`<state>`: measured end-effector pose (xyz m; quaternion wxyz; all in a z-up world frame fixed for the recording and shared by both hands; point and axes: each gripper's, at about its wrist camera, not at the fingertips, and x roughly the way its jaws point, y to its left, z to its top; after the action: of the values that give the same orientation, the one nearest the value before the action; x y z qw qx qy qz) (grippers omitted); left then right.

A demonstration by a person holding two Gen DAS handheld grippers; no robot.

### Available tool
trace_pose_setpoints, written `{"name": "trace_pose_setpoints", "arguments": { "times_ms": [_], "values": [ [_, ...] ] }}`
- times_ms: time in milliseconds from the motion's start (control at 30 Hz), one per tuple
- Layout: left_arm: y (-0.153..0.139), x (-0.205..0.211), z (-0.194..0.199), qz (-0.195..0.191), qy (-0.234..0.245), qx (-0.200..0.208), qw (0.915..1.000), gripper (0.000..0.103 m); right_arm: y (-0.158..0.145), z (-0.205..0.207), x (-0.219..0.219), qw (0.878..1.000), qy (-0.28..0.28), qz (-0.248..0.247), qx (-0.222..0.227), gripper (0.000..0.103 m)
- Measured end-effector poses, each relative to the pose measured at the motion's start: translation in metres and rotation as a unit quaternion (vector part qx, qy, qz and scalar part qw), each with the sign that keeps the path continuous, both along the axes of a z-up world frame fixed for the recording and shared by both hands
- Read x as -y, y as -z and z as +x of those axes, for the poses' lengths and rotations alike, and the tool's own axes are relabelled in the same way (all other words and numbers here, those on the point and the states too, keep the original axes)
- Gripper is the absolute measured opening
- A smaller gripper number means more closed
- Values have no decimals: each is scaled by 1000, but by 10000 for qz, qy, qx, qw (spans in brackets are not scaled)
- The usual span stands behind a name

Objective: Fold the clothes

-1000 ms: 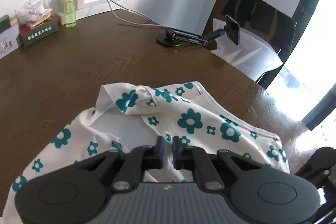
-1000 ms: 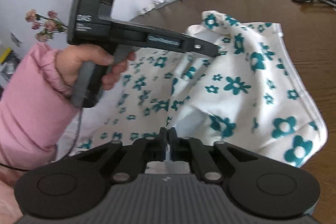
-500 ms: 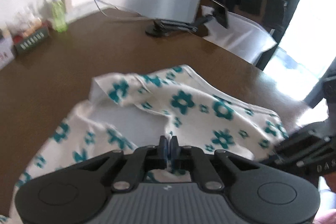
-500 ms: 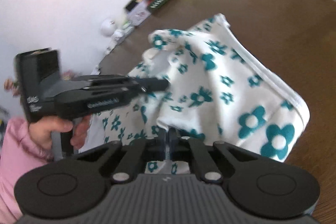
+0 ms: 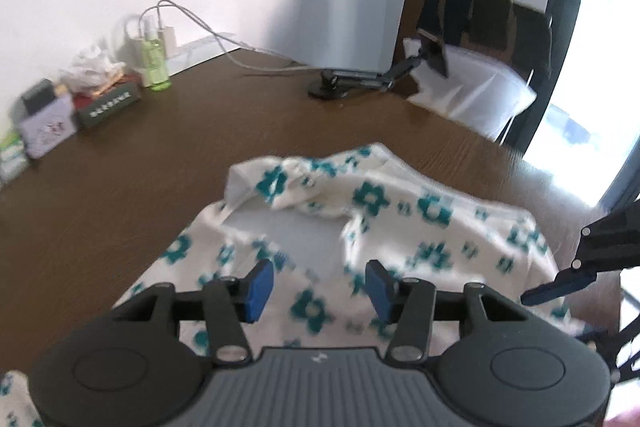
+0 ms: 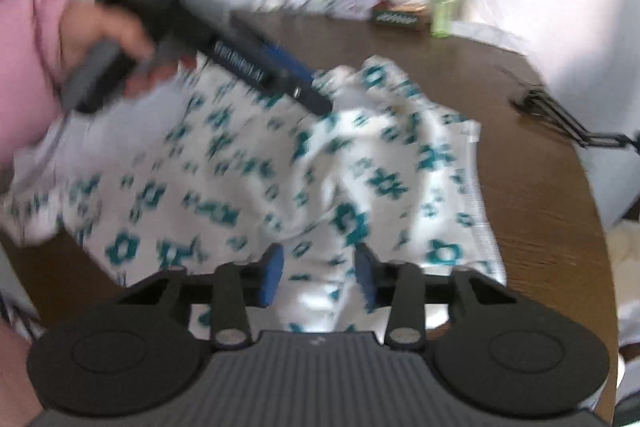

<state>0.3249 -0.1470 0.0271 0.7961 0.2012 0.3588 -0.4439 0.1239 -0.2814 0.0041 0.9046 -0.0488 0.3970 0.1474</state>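
- Lying crumpled mid-frame on the brown table (image 5: 160, 155), white garment (image 5: 400, 227) with teal flowers.
- Left gripper (image 5: 318, 285) and right gripper (image 6: 318, 277) opening, pads clear of the cloth.
- Bare wood upper left; table edge at right.

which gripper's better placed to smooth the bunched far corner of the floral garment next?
Left, probably. The left gripper, jaws opening with nothing clamped, faces the bunched corner of the floral garment directly. The right gripper sits at the near hem.
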Motion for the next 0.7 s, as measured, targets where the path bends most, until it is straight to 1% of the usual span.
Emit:
{"name": "trace_pose_setpoints", "arguments": {
  "times_ms": [33, 67, 100, 133, 167, 200, 267, 333, 367, 400, 433, 467, 500, 533, 567, 600, 700],
  "values": [
    [3, -3, -2, 96, -2, 12, 10000, 45, 2, 1, -5, 9999, -92, -123, -59, 13],
    [7, -3, -3, 169, -25, 3, 9999, 37, 3, 1, -6, 9997, -89, -195, -83, 3],
    [11, -4, -3, 222, -64, -10, 9997, 33, 4, 0, -7, 9996, -82, -260, -107, 1],
    [15, -6, -3, 276, -103, -23, 9996, 29, 3, -1, -1, 9998, 38, -134, -136, 0],
    [20, -6, -3, 318, -134, -10, 9994, 29, 1, -2, 4, 9997, 157, -11, -164, 0],
    [25, -6, -3, 360, -164, 4, 9992, 30, 0, -5, 7, 9995, 253, 18, -171, 0],
    [28, -10, -2, 254, -254, 43, 9993, 34, -2, -11, 13, 9988, 441, 74, -187, 0],
    [28, -11, -2, 243, -317, 52, 9992, 34, 2, -18, 14, 9987, 427, 39, -290, 0],
    [28, -11, -3, 269, -340, 82, 9990, 36, 1, -20, 13, 9987, 356, 112, -335, 0],
    [28, -11, -4, 295, -363, 112, 9988, 37, -1, -22, 12, 9987, 285, 191, -374, 2],
    [26, -12, -6, 341, -395, 161, 9985, 39, -9, -21, 14, 9985, 245, 413, -256, 6],
    [23, -15, -8, 304, -404, 166, 9986, 39, -16, -20, 17, 9977, 206, 629, -134, 16],
    [20, -19, -10, 264, -413, 170, 9987, 39, -26, -14, 17, 9973, 208, 700, 70, 34],
    [17, -22, -13, 224, -421, 174, 9987, 39, -35, -8, 17, 9965, 204, 766, 274, 41],
    [13, -27, -17, 187, -421, 157, 9988, 39, -44, 4, 13, 9963, 61, 727, 456, 41],
    [10, -32, -25, 185, -348, 164, 9991, 39, -50, 17, 7, 9962, -105, 679, 526, 41],
    [3, -47, -51, 204, -109, 172, 9996, 39, -54, 70, -18, 9975, -458, 457, 288, 40]
  ]
}}
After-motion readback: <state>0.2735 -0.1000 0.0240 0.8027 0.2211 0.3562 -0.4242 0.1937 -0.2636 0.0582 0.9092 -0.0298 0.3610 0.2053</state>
